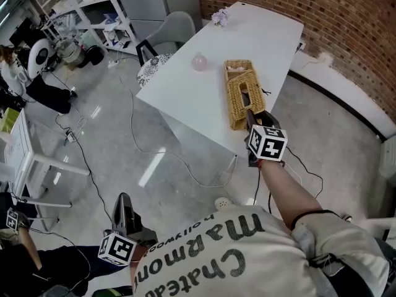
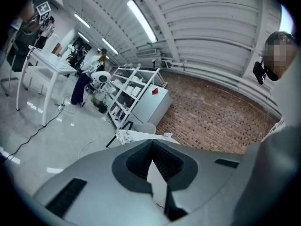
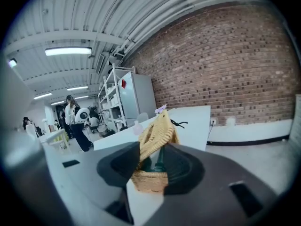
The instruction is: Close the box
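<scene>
A long wicker box lies on the white table. My right gripper is at the box's near end. In the right gripper view the woven lid stands tilted up above the box body, and its near edge runs down between the jaws of the right gripper. The lid leans on the left finger, with a gap on the right that shows something green inside. The left gripper hangs low over the floor, far from the table. Its jaw tips meet on nothing in the left gripper view.
A pink bottle and a small flower bunch stand farther along the table. A grey chair is at the table's far side. Cables trail over the floor, a brick wall runs on the right, and shelves stand at the back left.
</scene>
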`<state>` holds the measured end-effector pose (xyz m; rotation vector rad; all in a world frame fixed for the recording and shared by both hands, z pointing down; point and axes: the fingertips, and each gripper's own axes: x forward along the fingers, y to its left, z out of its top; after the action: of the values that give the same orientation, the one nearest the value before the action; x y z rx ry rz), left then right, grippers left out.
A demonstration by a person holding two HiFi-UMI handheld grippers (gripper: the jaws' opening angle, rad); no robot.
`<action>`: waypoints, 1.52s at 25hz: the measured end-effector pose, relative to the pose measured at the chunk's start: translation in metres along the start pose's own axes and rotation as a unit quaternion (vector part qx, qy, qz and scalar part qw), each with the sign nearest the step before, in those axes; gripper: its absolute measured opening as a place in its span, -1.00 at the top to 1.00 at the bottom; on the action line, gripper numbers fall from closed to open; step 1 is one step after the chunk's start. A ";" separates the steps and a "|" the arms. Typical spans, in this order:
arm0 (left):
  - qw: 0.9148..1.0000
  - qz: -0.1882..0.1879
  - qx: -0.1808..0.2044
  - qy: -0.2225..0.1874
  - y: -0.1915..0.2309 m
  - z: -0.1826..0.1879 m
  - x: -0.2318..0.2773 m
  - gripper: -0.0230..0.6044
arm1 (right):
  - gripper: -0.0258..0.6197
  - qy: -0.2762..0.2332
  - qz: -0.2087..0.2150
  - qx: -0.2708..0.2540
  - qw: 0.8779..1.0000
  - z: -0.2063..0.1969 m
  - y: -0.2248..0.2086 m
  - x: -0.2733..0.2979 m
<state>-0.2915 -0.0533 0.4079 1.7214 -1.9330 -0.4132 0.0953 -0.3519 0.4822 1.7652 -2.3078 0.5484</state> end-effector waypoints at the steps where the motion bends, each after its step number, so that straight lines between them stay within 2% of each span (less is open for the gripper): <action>1: 1.000 0.001 0.000 0.000 0.000 0.001 0.000 0.93 | 0.46 0.001 -0.001 0.005 1.000 0.000 -0.001 0.001; 8: 1.000 0.002 0.001 0.000 -0.001 -0.002 0.002 0.93 | 0.44 0.005 -0.010 0.023 1.000 -0.005 -0.005 0.003; 16: 1.000 0.007 0.000 -0.001 -0.002 0.001 -0.003 0.93 | 0.41 0.013 -0.017 0.069 0.997 -0.010 -0.010 0.002; 20: 1.000 0.011 0.000 -0.002 -0.002 0.000 -0.003 0.93 | 0.40 0.012 -0.022 0.070 0.997 -0.010 -0.012 0.003; 26: 1.000 0.010 -0.001 -0.003 -0.001 -0.003 -0.004 0.93 | 0.39 0.012 -0.053 0.072 0.996 -0.010 -0.011 0.002; 38: 1.000 0.013 0.000 -0.003 0.003 -0.002 -0.002 0.93 | 0.35 0.021 -0.096 0.121 0.988 -0.018 -0.019 0.004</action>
<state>-0.2923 -0.0506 0.4109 1.6952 -1.9559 -0.4095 0.1114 -0.3524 0.5040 2.0348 -2.0852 0.8509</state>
